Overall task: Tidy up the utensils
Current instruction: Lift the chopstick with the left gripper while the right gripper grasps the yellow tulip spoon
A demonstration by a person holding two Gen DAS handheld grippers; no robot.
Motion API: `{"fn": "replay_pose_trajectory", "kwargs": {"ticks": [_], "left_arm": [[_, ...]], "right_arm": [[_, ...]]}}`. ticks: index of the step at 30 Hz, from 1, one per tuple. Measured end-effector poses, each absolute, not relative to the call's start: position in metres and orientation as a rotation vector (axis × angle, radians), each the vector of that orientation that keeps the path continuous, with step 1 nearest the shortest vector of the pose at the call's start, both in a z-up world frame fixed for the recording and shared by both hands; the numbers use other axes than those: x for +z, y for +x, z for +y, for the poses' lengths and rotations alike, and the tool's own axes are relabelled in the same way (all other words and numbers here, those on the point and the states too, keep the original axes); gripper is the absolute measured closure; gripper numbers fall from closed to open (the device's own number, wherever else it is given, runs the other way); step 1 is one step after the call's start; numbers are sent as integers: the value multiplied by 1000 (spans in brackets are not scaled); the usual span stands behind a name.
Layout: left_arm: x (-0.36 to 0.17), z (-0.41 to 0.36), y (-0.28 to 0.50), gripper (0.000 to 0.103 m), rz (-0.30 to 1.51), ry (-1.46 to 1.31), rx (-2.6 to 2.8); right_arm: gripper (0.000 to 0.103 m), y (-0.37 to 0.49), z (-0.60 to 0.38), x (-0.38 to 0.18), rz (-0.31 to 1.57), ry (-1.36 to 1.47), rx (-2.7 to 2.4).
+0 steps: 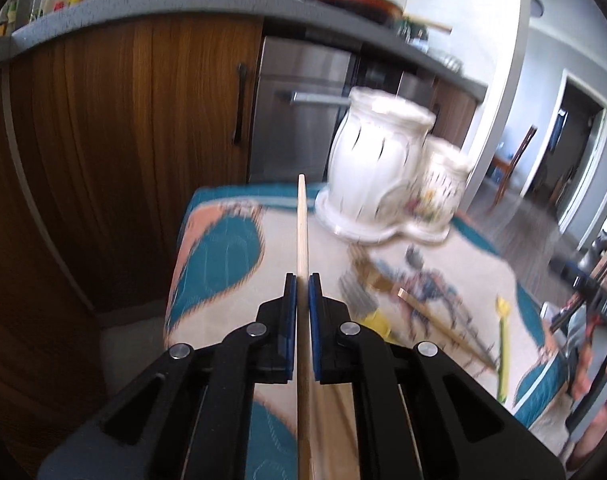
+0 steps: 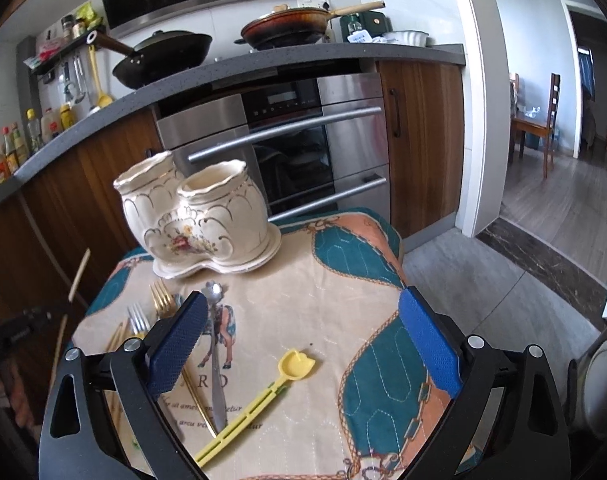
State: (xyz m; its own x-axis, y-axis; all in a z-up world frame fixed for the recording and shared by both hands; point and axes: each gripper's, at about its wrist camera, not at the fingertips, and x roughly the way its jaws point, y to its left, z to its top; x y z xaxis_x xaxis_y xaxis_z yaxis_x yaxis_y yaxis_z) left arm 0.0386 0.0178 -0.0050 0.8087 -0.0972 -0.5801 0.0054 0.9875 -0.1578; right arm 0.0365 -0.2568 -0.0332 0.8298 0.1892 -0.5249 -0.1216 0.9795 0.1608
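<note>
Left gripper (image 1: 302, 280) clamped on a wooden chopstick (image 1: 302, 232), pads pressed to either side of the shaft, stick running straight out ahead and up past the fingertips, clear of the table. Sharp only in the left wrist view's foreground; everything beyond smeared by blur. Blurred but readable there: the cream ceramic two-pot utensil holder (image 1: 379, 164) standing at the far edge of the patterned tablecloth (image 1: 223, 248), utensils lying to the right of the gripper, among them a yellow plastic spoon (image 1: 503, 344). At that view's right edge, part of a dark rig and fingers of a hand (image 1: 595, 380).

Right gripper (image 2: 301, 344) spread wide, nothing between the blue pads, held above the cloth. Shown clearly here and not in the other view: both pot mouths of the holder (image 2: 195, 216), nothing seen rising out of them, floral motif on the front, base flat on the cloth. Just in front of the holder, a gold fork (image 2: 163, 300) and a silver fork (image 2: 138, 320) side by side, a silver spoon (image 2: 214, 332) with its bowl toward the holder, and the yellow spoon (image 2: 263, 396) lying diagonally, bowl up-right, between the jaws in the frame. More chopsticks (image 2: 117, 336) partly hidden behind the left finger. At the left edge, the held chopstick (image 2: 79, 276) seen tilted in the air beside the table, well apart from the holder.

Behind, a kitchen counter (image 2: 223, 64) with two pans above a steel oven (image 2: 287, 148).
</note>
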Motion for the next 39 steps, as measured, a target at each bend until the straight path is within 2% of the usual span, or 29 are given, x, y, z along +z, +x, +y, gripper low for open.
{"fn": "replay_pose_trajectory", "kwargs": {"ticks": [5,9,11,14,18,22,23,31,39], "left_arm": [[-3,15,32,97,486,-150,-83],[-10,15,29,97,470,-175,-145],[-9,12,26,97,460,-174,-171],[-7,7,21,97,436,-149,-178],[-12,3,23,97,447,-138,-178],[-14,6,21,97,451,-135,-182],[-14,6,20,97,448,-134,-185],[-14,8,19,97,437,-139,-190],[-11,8,12,97,401,-134,-173]], "right_arm": [[40,27,-237,-55,699,49,188],[55,32,-227,-74,800,46,194],[61,37,-224,-83,861,93,220],[63,43,-219,-89,892,132,229],[78,52,-207,-91,882,44,177],[85,55,-201,-90,869,-28,177],[91,56,-202,-89,865,-31,179],[92,48,-211,-70,766,-3,212],[92,34,-219,-32,581,89,269]]}}
